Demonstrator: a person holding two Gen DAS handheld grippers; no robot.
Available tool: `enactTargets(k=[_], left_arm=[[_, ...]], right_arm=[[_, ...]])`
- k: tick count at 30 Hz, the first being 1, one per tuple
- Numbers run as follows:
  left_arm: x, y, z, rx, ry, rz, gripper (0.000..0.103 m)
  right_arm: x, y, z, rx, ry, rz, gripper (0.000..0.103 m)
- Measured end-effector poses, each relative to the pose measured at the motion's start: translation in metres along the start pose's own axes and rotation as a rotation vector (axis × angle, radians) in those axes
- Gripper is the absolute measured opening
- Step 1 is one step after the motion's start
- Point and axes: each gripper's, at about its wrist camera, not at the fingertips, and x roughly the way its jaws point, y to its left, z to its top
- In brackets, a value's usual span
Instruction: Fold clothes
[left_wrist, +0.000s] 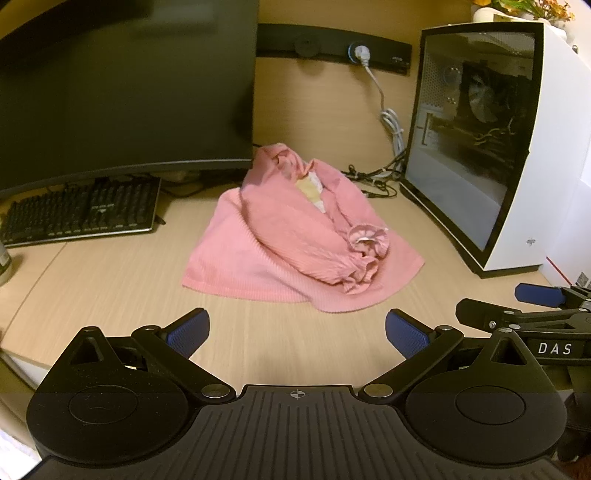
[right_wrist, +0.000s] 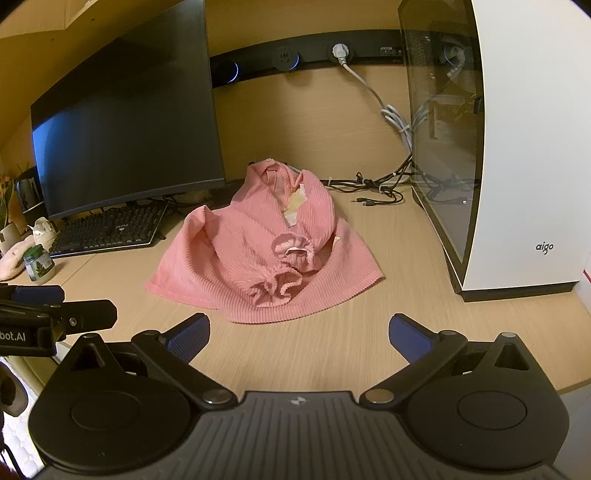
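Note:
A pink ribbed knit top (left_wrist: 291, 236) lies crumpled on the wooden desk (left_wrist: 110, 280), its ruffled cuffs (left_wrist: 365, 254) bunched on top and a pale label showing at the neck. It also shows in the right wrist view (right_wrist: 258, 251). My left gripper (left_wrist: 297, 332) is open and empty, hovering just short of the top's near hem. My right gripper (right_wrist: 299, 336) is open and empty, also just short of the hem. The right gripper shows at the right edge of the left view (left_wrist: 524, 314). The left gripper shows at the left edge of the right view (right_wrist: 48, 314).
A dark monitor (left_wrist: 122, 85) and black keyboard (left_wrist: 81, 210) stand at the left. A white PC case (left_wrist: 517, 147) with a glass side stands at the right, cables (left_wrist: 376, 177) beside it. A small jar (right_wrist: 38, 264) sits at the left in the right view.

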Motion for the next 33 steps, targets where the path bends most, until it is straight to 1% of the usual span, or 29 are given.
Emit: enactTargets(k=[14,19,23,28,31,33], left_arm=[[0.007,0.004,0.004,-0.006,0.008,-0.007,0.103],[0.017,0.009,0.007,-0.019,0.04,-0.013,0.103],[0.03,0.016,0.019,-0.032,0.085,-0.019,0.103],[0.043,0.025,0.04,-0.021,0.069,-0.011,0.103],[0.055,0.035,0.053,-0.023,0.072,-0.036,0.103],[0.065,0.043,0.061,-0.014,0.075,-0.062,0.103]], right_arm=[[0.009,0.001,0.004,-0.001,0.015,-0.01,0.103],[0.014,0.0,0.007,-0.007,0.031,-0.019,0.103],[0.019,-0.002,0.016,0.008,0.037,-0.028,0.103],[0.043,0.004,0.029,0.021,0.044,-0.051,0.103],[0.062,0.011,0.038,0.054,0.062,-0.063,0.103],[0.074,0.015,0.044,0.092,0.09,-0.086,0.103]])
